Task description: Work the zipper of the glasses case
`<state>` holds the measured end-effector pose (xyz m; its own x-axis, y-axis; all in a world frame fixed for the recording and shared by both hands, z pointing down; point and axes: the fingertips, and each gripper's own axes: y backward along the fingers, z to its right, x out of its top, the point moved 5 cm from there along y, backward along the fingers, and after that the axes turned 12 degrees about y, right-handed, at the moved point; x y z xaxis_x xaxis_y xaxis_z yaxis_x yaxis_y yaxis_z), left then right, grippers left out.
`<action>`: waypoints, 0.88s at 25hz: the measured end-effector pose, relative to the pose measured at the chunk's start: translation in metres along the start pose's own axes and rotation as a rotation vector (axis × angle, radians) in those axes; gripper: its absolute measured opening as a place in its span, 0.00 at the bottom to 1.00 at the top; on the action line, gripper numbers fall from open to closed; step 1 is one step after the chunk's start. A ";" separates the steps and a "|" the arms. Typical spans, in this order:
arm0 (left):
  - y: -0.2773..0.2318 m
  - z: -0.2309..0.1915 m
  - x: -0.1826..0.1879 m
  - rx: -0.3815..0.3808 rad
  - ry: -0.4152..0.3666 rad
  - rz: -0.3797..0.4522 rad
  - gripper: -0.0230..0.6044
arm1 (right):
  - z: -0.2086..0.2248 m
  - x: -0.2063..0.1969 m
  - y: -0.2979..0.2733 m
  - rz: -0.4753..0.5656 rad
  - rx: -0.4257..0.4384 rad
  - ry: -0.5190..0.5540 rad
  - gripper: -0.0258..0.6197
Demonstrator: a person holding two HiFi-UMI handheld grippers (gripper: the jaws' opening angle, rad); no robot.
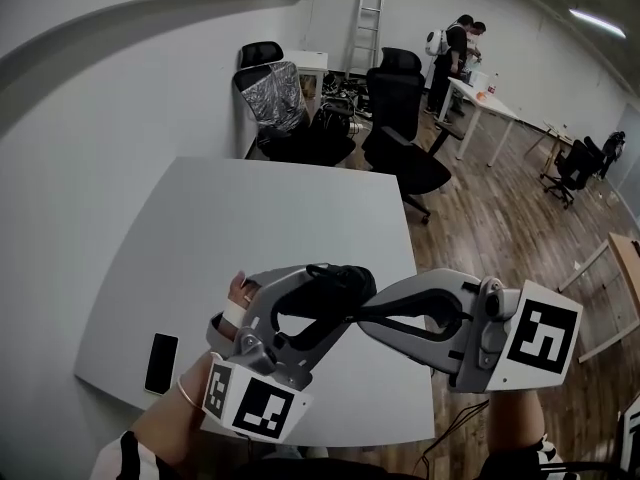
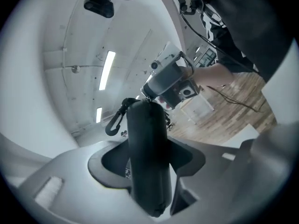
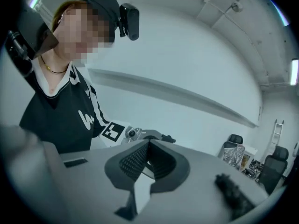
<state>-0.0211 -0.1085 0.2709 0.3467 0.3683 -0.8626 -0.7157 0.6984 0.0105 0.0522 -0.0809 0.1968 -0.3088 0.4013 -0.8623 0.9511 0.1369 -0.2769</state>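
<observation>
The black glasses case (image 1: pixel 338 286) is held in the air above the near edge of the white table (image 1: pixel 270 228). My left gripper (image 1: pixel 322 306) is shut on the case around its middle. In the left gripper view the case (image 2: pixel 148 148) stands upright between the two pads, with a black carabiner clip (image 2: pixel 115 119) hanging at its far end. My right gripper (image 1: pixel 363 316) comes in from the right, shut, its tips pinched on the small zipper pull (image 2: pixel 144 98) at that far end. In the right gripper view its jaws (image 3: pixel 148 143) are pressed together; the pull itself is hidden.
A dark phone (image 1: pixel 161 362) lies on the table's near left corner. Black office chairs (image 1: pixel 402 133) stand behind the table, with a ladder (image 1: pixel 366 18) and people (image 1: pixel 455 53) at a far table. Wooden floor lies to the right.
</observation>
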 end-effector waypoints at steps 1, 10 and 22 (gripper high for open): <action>0.001 0.002 -0.002 -0.033 0.002 -0.011 0.42 | -0.001 -0.001 -0.001 -0.017 0.010 -0.006 0.05; 0.020 0.019 -0.013 -0.244 0.111 0.003 0.41 | 0.013 -0.036 0.017 0.065 -0.040 -0.179 0.05; 0.020 0.005 -0.003 -0.431 0.626 0.100 0.42 | 0.022 -0.049 0.016 0.178 -0.103 -0.285 0.05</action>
<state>-0.0334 -0.0926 0.2768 -0.0482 -0.0894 -0.9948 -0.9432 0.3317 0.0159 0.0824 -0.1188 0.2254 -0.1096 0.1604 -0.9809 0.9797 0.1843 -0.0793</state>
